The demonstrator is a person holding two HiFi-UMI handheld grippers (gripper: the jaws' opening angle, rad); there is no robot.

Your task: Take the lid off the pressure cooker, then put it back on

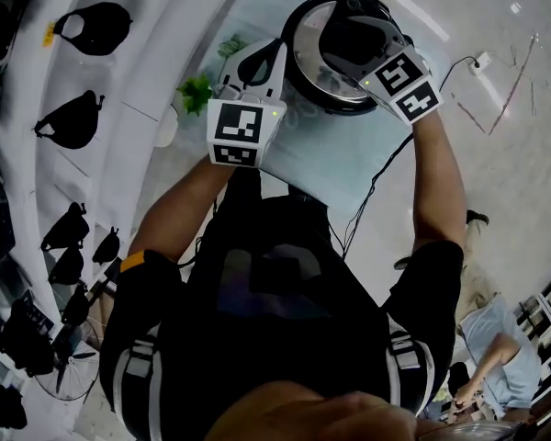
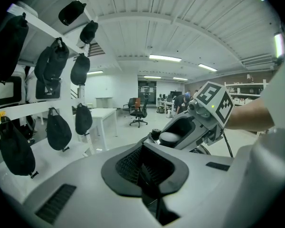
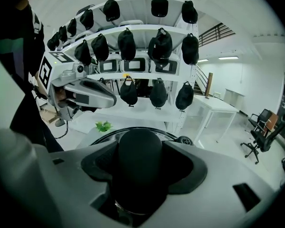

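The pressure cooker (image 1: 309, 73), black with a shiny ring, stands on a pale table (image 1: 326, 159) at the top of the head view. Its lid (image 3: 100, 137) carries a round black knob (image 3: 137, 158). My right gripper (image 1: 354, 37) reaches over the cooker, and its jaws sit closed on either side of that knob. I cannot tell whether the lid rests on the pot or is raised. My left gripper (image 1: 260, 61) hovers just left of the cooker, pads together with nothing between them, apart from the pot. In the left gripper view the right gripper (image 2: 173, 137) shows over the knob.
A small green plant (image 1: 195, 92) sits on the table left of the cooker. A black cable (image 1: 386, 168) runs off the table's right edge. White shelves hung with black bags (image 1: 73, 118) line the left side. A person (image 1: 500, 347) crouches on the floor at lower right.
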